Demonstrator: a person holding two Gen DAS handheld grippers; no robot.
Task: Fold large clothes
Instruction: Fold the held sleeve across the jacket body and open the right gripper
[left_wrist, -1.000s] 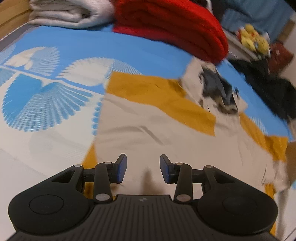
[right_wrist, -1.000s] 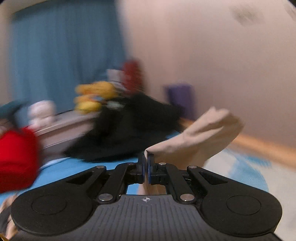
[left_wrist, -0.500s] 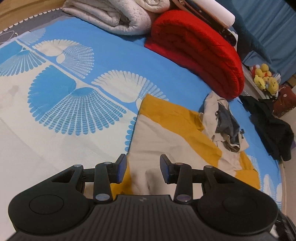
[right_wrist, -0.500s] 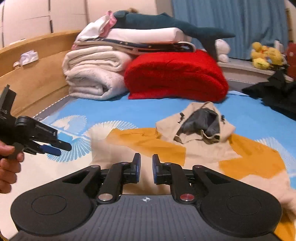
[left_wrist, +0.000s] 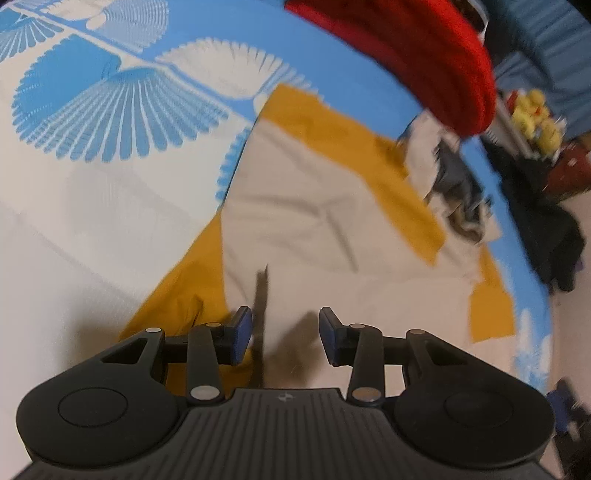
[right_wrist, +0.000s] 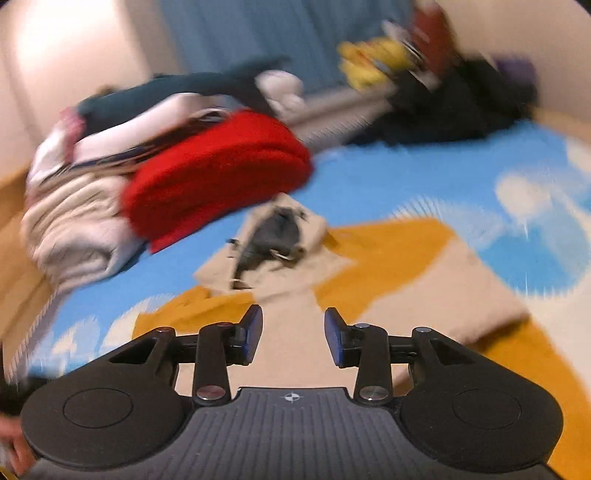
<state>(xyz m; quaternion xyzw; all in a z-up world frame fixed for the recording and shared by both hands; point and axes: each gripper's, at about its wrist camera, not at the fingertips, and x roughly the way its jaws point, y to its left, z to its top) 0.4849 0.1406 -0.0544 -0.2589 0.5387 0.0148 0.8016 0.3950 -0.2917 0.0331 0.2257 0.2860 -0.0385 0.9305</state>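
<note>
Hoodie (left_wrist: 332, 236) lies flat, sleeve folded in; left gripper (left_wrist: 285, 334) apart, empty, over hem; right gripper (right_wrist: 293, 334) opening, empty; pinch both hem corners evenly before lifting.

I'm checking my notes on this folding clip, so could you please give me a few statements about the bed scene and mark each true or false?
1. The beige and mustard jacket lies spread on the bed. True.
2. The right gripper is clamped on a sleeve. False: its jaws are opening, with nothing between them.
3. The red blanket lies beyond the jacket's hood. True.
4. The left gripper holds cloth. False: it is open above the jacket.
</note>
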